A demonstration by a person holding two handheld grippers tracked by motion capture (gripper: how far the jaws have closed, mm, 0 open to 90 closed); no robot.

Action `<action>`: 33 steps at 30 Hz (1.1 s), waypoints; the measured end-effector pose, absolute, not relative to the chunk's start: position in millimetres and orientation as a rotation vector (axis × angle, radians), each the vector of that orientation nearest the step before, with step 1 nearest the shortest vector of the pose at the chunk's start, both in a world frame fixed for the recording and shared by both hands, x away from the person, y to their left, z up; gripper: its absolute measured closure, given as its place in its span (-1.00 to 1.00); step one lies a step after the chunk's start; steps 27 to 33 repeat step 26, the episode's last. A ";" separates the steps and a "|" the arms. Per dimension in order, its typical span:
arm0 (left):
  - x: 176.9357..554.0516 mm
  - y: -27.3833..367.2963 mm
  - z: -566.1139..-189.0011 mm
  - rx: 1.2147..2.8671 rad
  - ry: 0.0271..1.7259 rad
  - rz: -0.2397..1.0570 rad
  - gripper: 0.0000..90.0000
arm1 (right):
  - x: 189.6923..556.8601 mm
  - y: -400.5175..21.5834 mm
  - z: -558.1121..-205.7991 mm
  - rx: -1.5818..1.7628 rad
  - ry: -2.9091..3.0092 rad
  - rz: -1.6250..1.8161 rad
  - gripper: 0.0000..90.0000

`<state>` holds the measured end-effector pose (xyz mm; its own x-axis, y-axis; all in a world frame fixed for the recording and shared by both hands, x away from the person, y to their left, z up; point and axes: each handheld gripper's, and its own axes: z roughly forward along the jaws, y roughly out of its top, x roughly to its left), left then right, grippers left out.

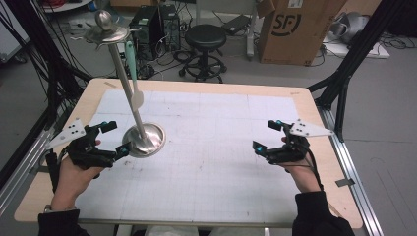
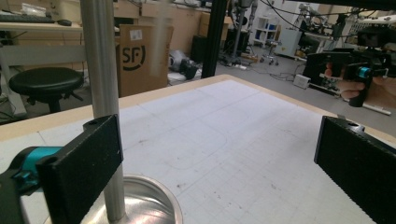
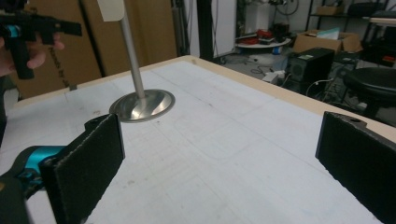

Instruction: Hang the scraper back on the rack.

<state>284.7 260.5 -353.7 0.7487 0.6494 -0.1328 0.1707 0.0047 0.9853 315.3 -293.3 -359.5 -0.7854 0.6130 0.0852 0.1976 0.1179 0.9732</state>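
The high view is looking down on the white gridded worktop (image 1: 216, 147); both gripper views are skimming it low, sharing the tall silver metal stand (image 1: 135, 105).

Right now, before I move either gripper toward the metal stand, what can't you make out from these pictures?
- How the pale green spatula hangs from the tall steel stand's top disc: too small in the high view.
- The stand's top: cut off by the upper edge in both gripper views.
- The stand's round base: partly hidden behind the left gripper's jaw.
- The spatula in the left gripper view: a blur.
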 end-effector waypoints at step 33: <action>265.7 254.5 -366.7 1.554 0.684 0.446 -0.96 | 252.4 -387.0 -375.7 0.943 1.889 1.724 -0.99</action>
